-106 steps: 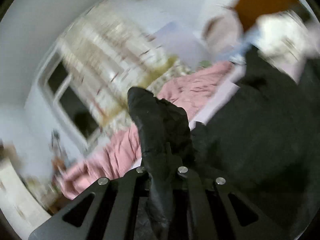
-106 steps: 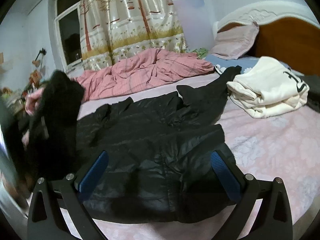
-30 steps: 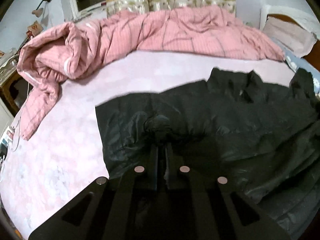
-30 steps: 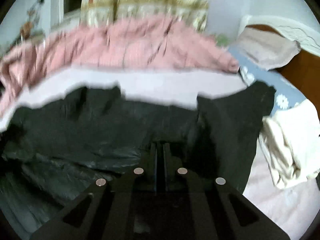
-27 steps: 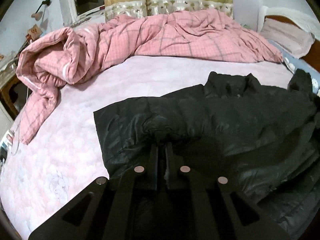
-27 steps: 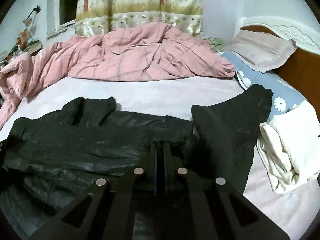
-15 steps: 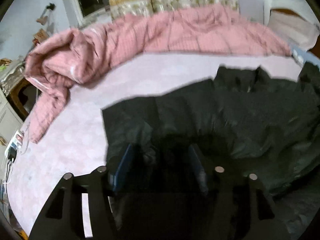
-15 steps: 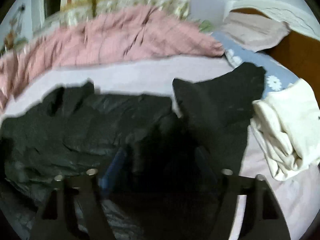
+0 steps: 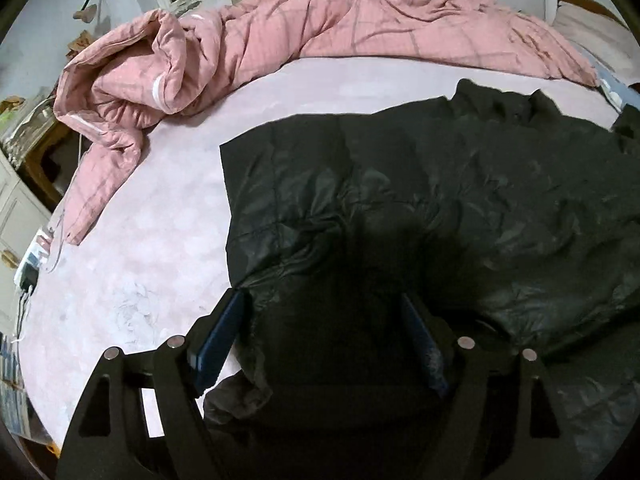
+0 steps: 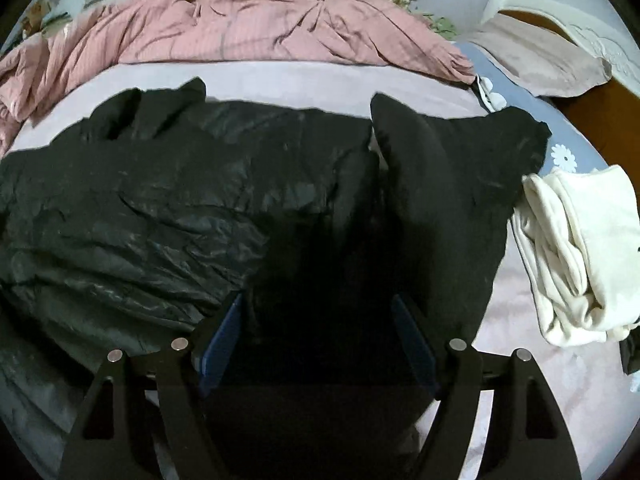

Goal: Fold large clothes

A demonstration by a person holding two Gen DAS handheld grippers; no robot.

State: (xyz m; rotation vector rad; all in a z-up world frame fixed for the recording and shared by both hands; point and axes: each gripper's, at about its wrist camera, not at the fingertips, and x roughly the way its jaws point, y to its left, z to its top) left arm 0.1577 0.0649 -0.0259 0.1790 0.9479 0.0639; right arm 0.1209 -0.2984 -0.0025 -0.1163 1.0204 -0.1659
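Observation:
A large shiny black jacket (image 9: 460, 200) lies spread flat on the pink bed sheet (image 9: 160, 216), its collar toward the far side. It also shows in the right wrist view (image 10: 180, 200), where a matte black sleeve or garment (image 10: 452, 184) lies beside it on the right. My left gripper (image 9: 324, 332) is open just above the jacket's left part, holding nothing. My right gripper (image 10: 316, 332) is open above the jacket's right part, holding nothing.
A rumpled pink checked quilt (image 9: 280, 32) lies along the far side of the bed. A folded cream garment (image 10: 580, 256) sits at the right, with a pillow (image 10: 540, 64) and wooden headboard (image 10: 600, 92) behind. A bedside cabinet (image 9: 16, 200) stands at the left.
Both grippers were shut on the jacket's fabric a second ago; both have opened and let it go. The jacket now lies flat on the bed.

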